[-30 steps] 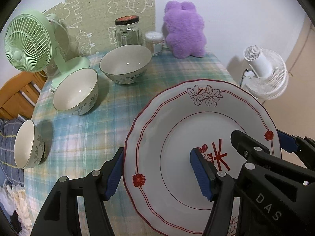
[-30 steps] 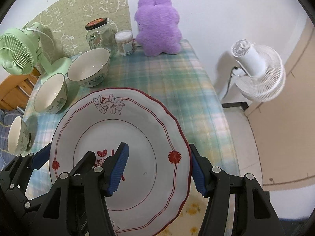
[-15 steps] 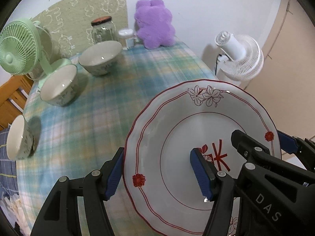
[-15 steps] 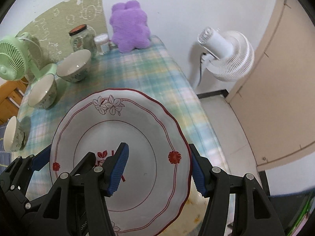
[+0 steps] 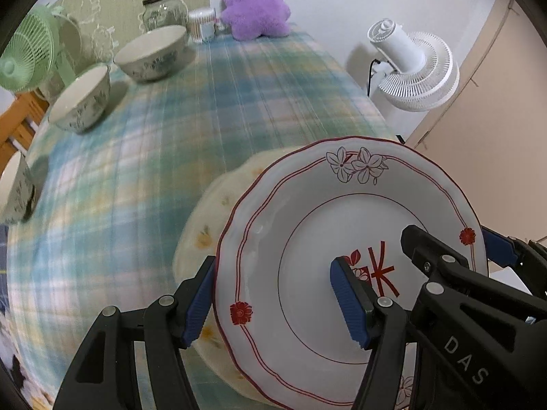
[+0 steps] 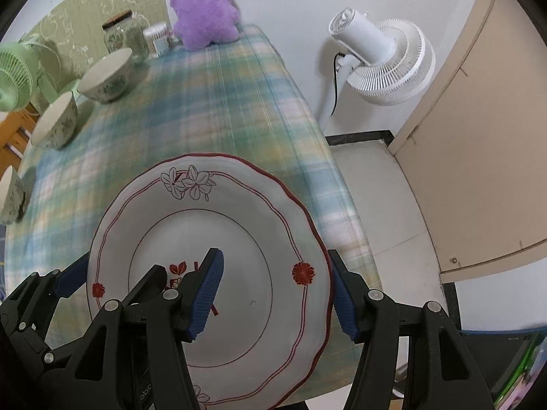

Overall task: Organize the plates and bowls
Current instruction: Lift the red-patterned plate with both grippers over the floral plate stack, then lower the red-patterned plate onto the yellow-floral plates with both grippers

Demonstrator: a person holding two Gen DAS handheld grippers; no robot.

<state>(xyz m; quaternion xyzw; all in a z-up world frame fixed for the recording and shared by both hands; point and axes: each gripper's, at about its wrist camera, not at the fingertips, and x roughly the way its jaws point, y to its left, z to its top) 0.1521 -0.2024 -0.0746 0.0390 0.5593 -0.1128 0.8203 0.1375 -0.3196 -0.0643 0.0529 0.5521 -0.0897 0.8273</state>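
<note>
A white plate with a red scalloped rim and flower prints (image 5: 307, 239) (image 6: 218, 239) is held in the air above the near end of the table. My left gripper (image 5: 273, 300) is shut on its left rim. My right gripper (image 6: 277, 294) is shut on its right rim. Under it, a second pale plate with yellow flowers (image 5: 205, 232) lies on the cloth in the left wrist view. Three white patterned bowls stand along the table's left side: a far one (image 5: 152, 53) (image 6: 106, 78), a middle one (image 5: 80, 97) (image 6: 54, 124) and a near one (image 5: 15, 188) (image 6: 10, 194).
The table has a blue-green plaid cloth (image 5: 205, 102) (image 6: 212, 109). At its far end stand a purple plush toy (image 5: 254, 3), a glass jar (image 5: 164, 10) and a small container (image 5: 202, 24). A green fan (image 5: 24, 58) is far left. A white floor fan (image 6: 383, 58) stands right of the table.
Both grippers have pulled back and up with the red-rimmed plate, so the table looks farther away. The pale plate has come into sight beneath it.
</note>
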